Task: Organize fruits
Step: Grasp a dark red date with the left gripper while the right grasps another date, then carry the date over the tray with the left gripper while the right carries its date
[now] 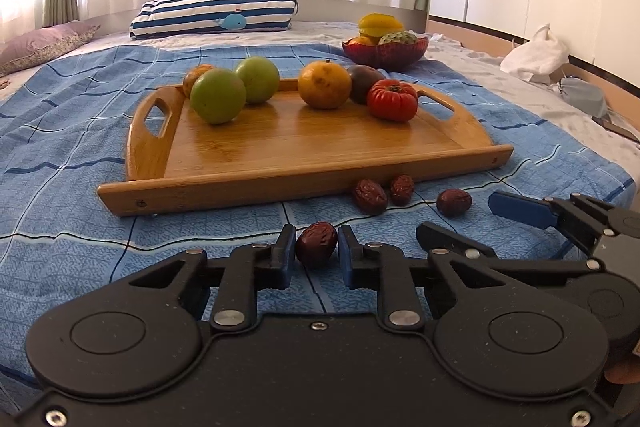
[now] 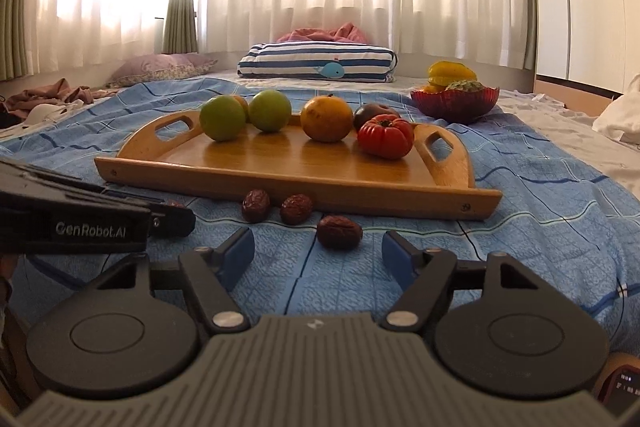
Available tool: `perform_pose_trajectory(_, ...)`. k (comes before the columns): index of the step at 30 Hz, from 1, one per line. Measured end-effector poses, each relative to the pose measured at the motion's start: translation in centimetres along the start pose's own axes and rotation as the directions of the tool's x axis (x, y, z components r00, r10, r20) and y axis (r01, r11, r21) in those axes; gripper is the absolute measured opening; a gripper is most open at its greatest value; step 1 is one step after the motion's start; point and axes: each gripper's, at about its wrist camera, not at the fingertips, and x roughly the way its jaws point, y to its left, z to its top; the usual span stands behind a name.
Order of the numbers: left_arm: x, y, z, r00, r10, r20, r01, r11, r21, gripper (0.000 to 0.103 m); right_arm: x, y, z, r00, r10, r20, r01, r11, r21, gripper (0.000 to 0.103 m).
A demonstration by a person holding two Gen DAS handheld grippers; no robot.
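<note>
Clamping the left hand-held gripper (image 1: 317, 251) on a dried date (image 1: 316, 244) lying on the bed just short of the tray (image 1: 304, 147); right hand-held gripper (image 2: 318, 253) gaping, facing another date (image 2: 339, 231) lying crosswise just ahead.

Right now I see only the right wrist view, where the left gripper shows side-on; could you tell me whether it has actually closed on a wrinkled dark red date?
Observer: Yes. The left gripper is shut on a wrinkled dark red date, one blue pad against each side.
Operator: Thank you. Is it lifted off the bedding?
Observer: I cannot tell; the date sits low against the blue checked blanket, short of the wooden tray.
Operator: And my own gripper?
Observer: In the left wrist view, the right gripper is open, its pads clear of the nearest loose date.
</note>
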Motion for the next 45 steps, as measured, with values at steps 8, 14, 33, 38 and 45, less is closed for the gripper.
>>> perform_pose_trajectory(8,-0.1,0.6,0.0,1.0,0.024,0.006,-0.024,1.0,-0.017,0.021,1.5,0.0,0.9,0.998,-0.044,-0.038,0.046,0.998,0.053,0.06)
perform_pose_trajectory(14,-0.1,1.0,0.1,0.999,0.039,0.007,-0.039,0.999,-0.027,0.021,1.9,0.2,1.0,0.996,-0.064,-0.055,0.067,0.996,0.058,0.051)
perform_pose_trajectory(33,0.0,1.5,0.4,0.998,0.063,0.009,-0.062,0.997,-0.038,0.021,2.0,0.0,1.2,0.994,-0.092,-0.062,0.096,0.992,0.078,0.032)
perform_pose_trajectory(38,0.0,1.9,0.8,0.997,0.072,0.015,-0.072,0.996,-0.043,0.021,1.7,-0.1,1.3,0.994,-0.096,-0.052,0.1,0.991,0.088,0.032)
perform_pose_trajectory(45,0.1,2.5,2.0,0.996,0.088,0.031,-0.087,0.995,-0.053,0.021,1.3,-0.4,2.0,0.994,-0.109,-0.026,0.111,0.99,0.087,0.032)
